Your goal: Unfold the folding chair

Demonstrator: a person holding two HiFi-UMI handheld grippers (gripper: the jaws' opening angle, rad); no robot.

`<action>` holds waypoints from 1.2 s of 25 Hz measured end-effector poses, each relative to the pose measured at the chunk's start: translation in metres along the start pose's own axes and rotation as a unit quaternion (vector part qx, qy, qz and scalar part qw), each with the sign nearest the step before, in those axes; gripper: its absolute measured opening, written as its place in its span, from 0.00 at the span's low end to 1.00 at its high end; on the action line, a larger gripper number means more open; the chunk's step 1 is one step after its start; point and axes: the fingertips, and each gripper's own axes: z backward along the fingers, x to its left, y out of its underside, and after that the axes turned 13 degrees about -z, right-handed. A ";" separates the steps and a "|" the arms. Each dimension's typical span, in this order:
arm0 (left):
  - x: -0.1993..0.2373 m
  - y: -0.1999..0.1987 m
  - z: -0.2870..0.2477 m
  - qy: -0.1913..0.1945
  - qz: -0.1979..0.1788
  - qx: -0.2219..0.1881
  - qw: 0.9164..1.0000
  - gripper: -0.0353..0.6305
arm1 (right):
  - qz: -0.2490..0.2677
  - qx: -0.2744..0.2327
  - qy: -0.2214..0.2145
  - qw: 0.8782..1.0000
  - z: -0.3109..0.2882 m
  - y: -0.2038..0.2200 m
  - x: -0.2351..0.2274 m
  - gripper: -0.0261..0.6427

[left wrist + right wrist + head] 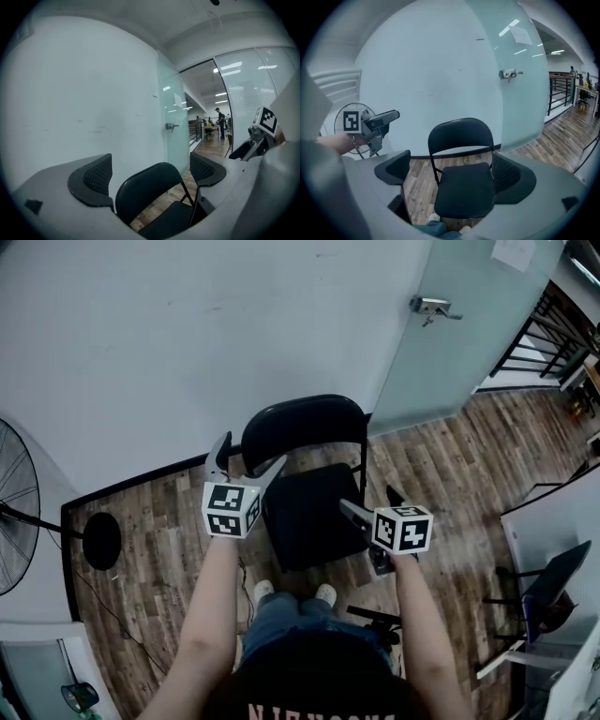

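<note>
The black folding chair point(309, 517) stands opened out on the wooden floor, seat flat and backrest point(305, 432) toward the wall. My left gripper point(248, 460) hovers over the chair's left side, near the backrest. It is open and holds nothing. In the left gripper view the chair point(147, 192) shows between the spread jaws of the left gripper point(151, 173). My right gripper point(375, 504) hangs above the seat's right edge, also open and empty. In the right gripper view the seat point(464, 187) lies beyond the wide jaws of the right gripper point(453, 172).
A standing fan point(14, 493) with a round base point(101, 540) is at the left. A glass door with a handle point(431, 306) is behind the chair to the right. Another dark chair point(558, 582) stands at the far right. My shoes point(323, 594) are just before the seat.
</note>
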 end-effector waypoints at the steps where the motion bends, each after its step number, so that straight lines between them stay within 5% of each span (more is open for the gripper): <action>1: -0.002 -0.005 0.003 -0.002 0.001 -0.004 1.000 0.79 | -0.006 -0.015 0.004 1.000 0.003 -0.007 0.000 0.85; 13: 0.007 -0.051 0.013 -0.002 -0.017 -0.052 0.999 0.79 | 0.032 -0.169 -0.001 0.985 0.047 -0.093 0.044 0.83; 24: 0.041 -0.112 0.034 -0.020 -0.056 -0.123 0.991 0.79 | 0.164 -0.241 0.010 0.956 0.083 -0.150 0.095 0.81; 30: 0.057 -0.137 0.055 -0.043 -0.074 -0.156 0.984 0.53 | 0.186 -0.289 -0.001 0.939 0.103 -0.175 0.119 0.72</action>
